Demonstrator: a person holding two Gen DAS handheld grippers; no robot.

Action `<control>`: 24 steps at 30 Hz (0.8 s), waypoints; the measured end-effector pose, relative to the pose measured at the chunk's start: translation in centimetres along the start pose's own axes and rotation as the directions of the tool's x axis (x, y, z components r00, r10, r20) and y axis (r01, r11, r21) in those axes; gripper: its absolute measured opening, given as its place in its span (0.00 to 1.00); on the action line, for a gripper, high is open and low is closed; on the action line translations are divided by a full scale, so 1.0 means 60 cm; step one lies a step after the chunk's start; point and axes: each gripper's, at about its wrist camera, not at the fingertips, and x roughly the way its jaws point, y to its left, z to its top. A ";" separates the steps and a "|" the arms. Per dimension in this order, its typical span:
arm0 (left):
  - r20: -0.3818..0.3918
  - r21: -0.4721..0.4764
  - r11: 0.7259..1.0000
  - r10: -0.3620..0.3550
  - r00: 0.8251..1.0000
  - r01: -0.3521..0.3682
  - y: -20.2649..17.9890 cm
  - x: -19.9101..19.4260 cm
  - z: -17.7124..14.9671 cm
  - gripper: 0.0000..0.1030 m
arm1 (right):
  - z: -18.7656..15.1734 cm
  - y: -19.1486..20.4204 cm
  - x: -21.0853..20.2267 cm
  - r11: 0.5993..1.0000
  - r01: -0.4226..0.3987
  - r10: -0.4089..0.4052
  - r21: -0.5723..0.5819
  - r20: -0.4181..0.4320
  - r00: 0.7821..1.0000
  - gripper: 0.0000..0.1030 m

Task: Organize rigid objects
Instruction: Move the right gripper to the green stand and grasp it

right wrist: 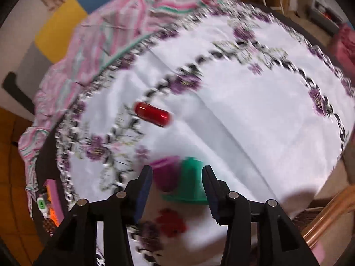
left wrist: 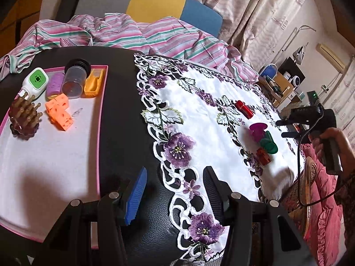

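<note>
left-wrist view only: pink-rimmed white tray (left wrist: 101, 119) holding orange holed plastic cubes (left wrist: 59, 113), clear ribbed jar (left wrist: 74, 79), wooden peg brush (left wrist: 25, 116) | right-wrist view: blurred; glossy red cylinder (right wrist: 152, 113) on embroidered white cloth (right wrist: 255, 122) over black bench (left wrist: 124, 110) | left gripper (left wrist: 175, 194) jaws apart, empty | right gripper (right wrist: 177, 188) jaws apart above green flared plastic piece (right wrist: 190, 181), magenta cup (right wrist: 165, 174)

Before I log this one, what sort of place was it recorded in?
Probably a lived-in home, likely a bedroom: a rumpled pink-striped sheet behind the black table, patterned curtains, and an embroidered white floral cloth.
</note>
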 end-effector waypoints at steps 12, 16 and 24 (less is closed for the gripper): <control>-0.006 -0.009 1.000 0.002 1.000 -0.002 0.001 0.002 -0.004 0.52 | -0.018 0.024 0.093 0.998 -0.058 0.055 -0.009 -0.211 0.976 0.48; -0.006 -0.021 1.000 0.007 1.000 -0.007 0.007 -0.001 -0.002 0.52 | -0.040 0.102 0.111 0.984 -0.153 0.126 -0.094 -0.243 0.962 0.48; 0.003 -0.048 0.999 0.000 1.000 0.000 0.018 -0.003 0.000 0.52 | -0.061 0.157 0.035 0.942 -0.110 0.049 -0.318 -0.192 0.980 0.53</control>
